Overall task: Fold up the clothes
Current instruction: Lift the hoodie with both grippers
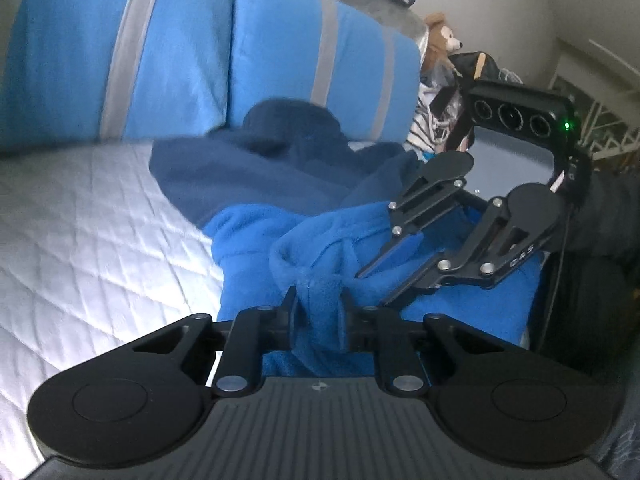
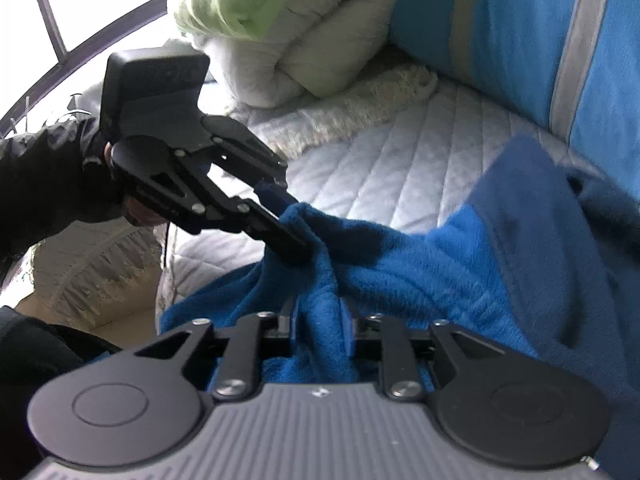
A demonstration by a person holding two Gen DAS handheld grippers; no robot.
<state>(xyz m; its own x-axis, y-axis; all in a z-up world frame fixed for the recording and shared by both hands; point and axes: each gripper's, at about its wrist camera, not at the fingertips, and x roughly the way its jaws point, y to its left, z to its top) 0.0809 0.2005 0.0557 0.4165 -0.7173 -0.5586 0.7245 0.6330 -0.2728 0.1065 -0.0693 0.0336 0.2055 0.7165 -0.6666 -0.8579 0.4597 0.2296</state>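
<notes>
While the bright blue fleece garment (image 1: 248, 240) lies bunched on the white quilted bed cover (image 1: 80, 216) in the middle of the left wrist picture, the left gripper (image 1: 319, 312) at the bottom middle pinches a fold of it tight, with its two fingers squeezed in close on the cloth. A darker navy part of the clothing (image 1: 224, 168) lies behind the bright blue part, nearer the big blue cushions with grey stripes (image 1: 120, 52) that fill the upper left. At the right of that picture the right gripper (image 1: 390, 278) reaches in from the side, and its fingers stand apart with blue fleece between them; I cannot tell if the pads are pressing on it. The right wrist picture shows a thick fold of the fleece running up between that gripper's own fingers at the bottom middle, again too blurred and bunched to say if it is gripped. Up on the left there, a hand in a dark sleeve (image 2: 44, 176) holds the left gripper, whose tips bite into the edge of the fleece. A rolled white duvet (image 2: 304, 40) sits at the top middle, and a small teddy bear (image 1: 440, 36) sits in the upper right of the left wrist picture.
</notes>
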